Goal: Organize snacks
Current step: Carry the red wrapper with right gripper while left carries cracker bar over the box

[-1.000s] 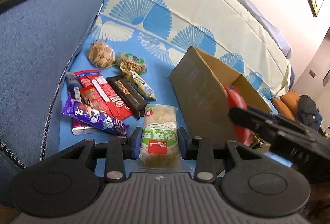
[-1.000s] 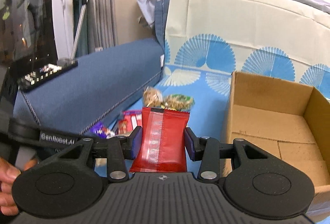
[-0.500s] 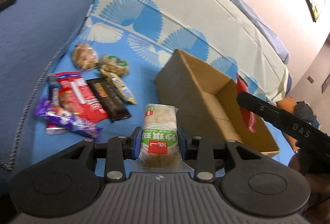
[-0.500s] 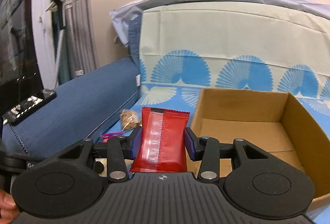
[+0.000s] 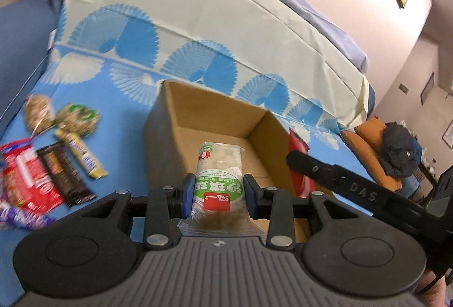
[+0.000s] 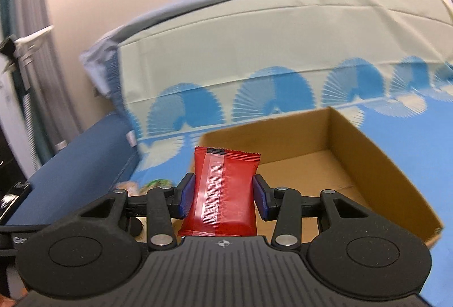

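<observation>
- Left wrist view: the left gripper [image 5: 218, 195] is clamped on a clear packet with a green and white label [image 5: 218, 174], its blue pads pressing both sides of it. The packet is held over the near wall of the open cardboard box [image 5: 158, 143], pointing into it.
- The box stands on a blue patterned sheet [image 5: 121, 80] and its floor looks bare from here; no snack lies in it yet, as far as this view shows.
- To the left of the box, loose snacks lie on the sheet: two round clear bags [image 5: 39, 114], a yellow bar [image 5: 80, 157], a dark brown bar [image 5: 65, 174], a red packet [image 5: 31, 179] and a purple wrapper [image 5: 19, 218] at the frame's edge, all blurred.
- At the right edge of the box, the right gripper [image 5: 300, 162] comes in from the side with a red pouch [image 5: 297, 148] in it.
- Right wrist view: the right gripper [image 6: 223, 195] holds that red pouch [image 6: 226, 188] upright between its pads, just at the near rim of the same box [image 6: 382, 171], whose floor again looks empty.
- Judged from this, the sorting is at an early stage: two snacks are carried and about to go in, none is placed, and about six wait on the sheet.
- What is left seems to be lowering both packets into the box, letting go, and then fetching the rest.
</observation>
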A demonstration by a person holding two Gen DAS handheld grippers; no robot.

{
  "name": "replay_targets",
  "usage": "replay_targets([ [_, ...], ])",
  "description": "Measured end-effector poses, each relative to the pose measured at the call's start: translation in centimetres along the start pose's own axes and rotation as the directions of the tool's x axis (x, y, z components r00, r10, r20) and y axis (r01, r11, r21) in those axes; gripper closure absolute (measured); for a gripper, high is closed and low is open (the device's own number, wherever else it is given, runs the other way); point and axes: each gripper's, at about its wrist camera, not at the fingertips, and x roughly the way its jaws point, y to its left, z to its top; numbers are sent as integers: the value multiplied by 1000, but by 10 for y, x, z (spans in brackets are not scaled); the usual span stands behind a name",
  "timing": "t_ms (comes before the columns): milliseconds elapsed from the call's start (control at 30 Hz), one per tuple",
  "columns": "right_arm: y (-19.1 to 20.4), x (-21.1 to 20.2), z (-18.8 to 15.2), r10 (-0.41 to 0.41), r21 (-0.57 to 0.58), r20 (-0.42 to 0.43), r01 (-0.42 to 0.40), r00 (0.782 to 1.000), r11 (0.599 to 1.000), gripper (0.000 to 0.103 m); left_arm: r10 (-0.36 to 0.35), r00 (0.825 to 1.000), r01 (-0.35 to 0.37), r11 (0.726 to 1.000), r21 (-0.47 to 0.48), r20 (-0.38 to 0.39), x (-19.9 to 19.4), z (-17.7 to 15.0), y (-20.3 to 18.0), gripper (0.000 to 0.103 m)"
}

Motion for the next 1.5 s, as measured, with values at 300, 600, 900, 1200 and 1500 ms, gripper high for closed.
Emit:
replay_targets([
  [300,-41,4,12,-132,127,25,128,991,984,58,-23,1000,24,998,58,-16,34,16,-42,63],
  [600,-55,6,17,-172,177,25,165,985,970,57,-26,999,29,996,79,-34,59,24,-65,63],
  [900,-65,5,19,-192,211,34,181,981,961,57,-22,999,25,995,92,-34,72,28,-82,63],
  [1200,-68,5,19,-202,222,36,190,979,956,57,-27,999,29,994,102,-28,81,33,-92,63],
  [1500,-65,5,19,-208,222,35,196,977,955,57,-30,999,32,995,98,-19,85,36,-92,63],
])
